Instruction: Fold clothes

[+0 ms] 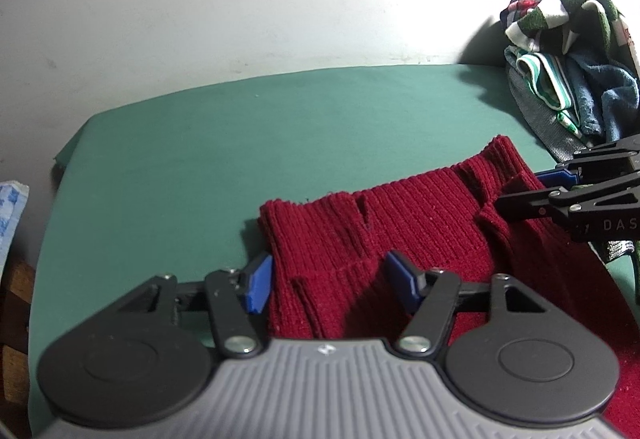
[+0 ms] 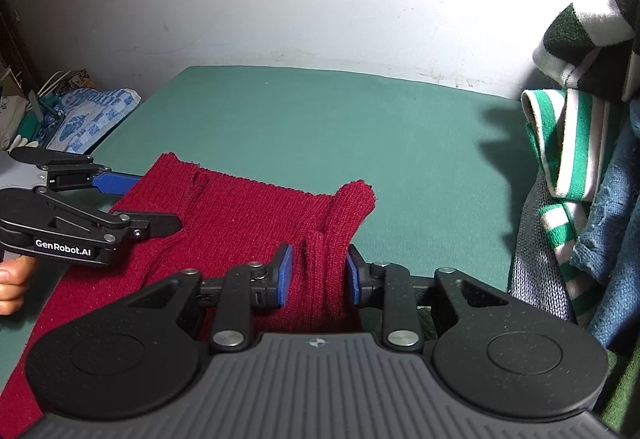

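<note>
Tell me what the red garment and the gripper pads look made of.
Red garment: ribbed knit, probably wool or acrylic; vertical ribs and a fuzzy matte surface show. Pads: blue, matte, finely ridged, likely rubber or soft plastic; which one can't be told.

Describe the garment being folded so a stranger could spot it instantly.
Find the green table against the white wall. On its near side lies the dark red ribbed knit, spread between both tongs. Unlike the striped and blue clothes pile at the right, it is one plain colour.
</note>
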`<state>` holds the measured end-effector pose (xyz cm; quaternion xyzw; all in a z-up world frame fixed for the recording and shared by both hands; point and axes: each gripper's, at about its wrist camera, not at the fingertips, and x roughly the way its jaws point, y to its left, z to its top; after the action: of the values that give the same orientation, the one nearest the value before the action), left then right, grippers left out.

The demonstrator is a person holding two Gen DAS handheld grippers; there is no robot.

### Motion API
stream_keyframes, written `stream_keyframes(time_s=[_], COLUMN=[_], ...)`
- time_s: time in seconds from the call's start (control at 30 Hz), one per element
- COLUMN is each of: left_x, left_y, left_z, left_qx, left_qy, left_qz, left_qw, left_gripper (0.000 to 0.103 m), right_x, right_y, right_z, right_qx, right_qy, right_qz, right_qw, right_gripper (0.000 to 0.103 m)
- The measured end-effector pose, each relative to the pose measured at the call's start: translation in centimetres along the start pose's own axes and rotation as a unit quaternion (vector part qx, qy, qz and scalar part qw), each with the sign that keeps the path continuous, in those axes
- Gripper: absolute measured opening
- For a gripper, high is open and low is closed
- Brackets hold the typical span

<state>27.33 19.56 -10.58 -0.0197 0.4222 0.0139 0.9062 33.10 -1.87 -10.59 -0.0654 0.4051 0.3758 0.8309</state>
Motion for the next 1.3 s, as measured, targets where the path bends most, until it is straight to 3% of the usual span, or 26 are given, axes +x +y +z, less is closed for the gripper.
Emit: stream_keyframes(time_s=[0.1,0.17,0.37,0.63,0.8,1.0,1.3], left_x=[-0.1,-0.3,-0.4,-1.5,-2.5,-3.2,-5.6], left_y=[-0.2,-0.6,-1.0,0.6,1.5,1.6,0.6], left_z=[0.0,0.1,0.1,-0.6,-1.2,-1.8,-1.3], left_qx=[0.002,0.008,0.013,-0.026,-0.046,-0.055,-0.012], left_qy=[0.0,0.001,0.005,-0.012,-0.024,-0.031,-0.061], left_qz=[0.002,0.003,0.005,-0.051,-0.075,-0.077,-0.073], left_qw=[1.0,1.0,0.9999,0.9983,0.9958,0.995,0.9953], left_gripper=[0.06,0.047,0.041,0.012,0.009,0.007,0.007], right_x=[0.0,-0.1,-0.5,-1.8,-2.3,-2.8,-5.1], right_y=[0.3,0.6,1.1,1.4,1.7,1.6,1.4], right_z=[-0.1,-0.1,0.0,0.0,0.2,0.1,0.0], right_qx=[-0.004,-0.007,-0.008,-0.006,-0.012,-0.011,-0.028], right_qy=[-0.001,-0.003,-0.008,-0.035,-0.046,-0.057,-0.088], right_qz=[-0.009,-0.014,-0.019,-0.003,0.006,0.008,0.037], right_qw=[1.0,1.0,1.0,0.999,0.999,0.998,0.995], right_gripper=[0.024,0.016,0.012,0.011,0.011,0.011,0.011])
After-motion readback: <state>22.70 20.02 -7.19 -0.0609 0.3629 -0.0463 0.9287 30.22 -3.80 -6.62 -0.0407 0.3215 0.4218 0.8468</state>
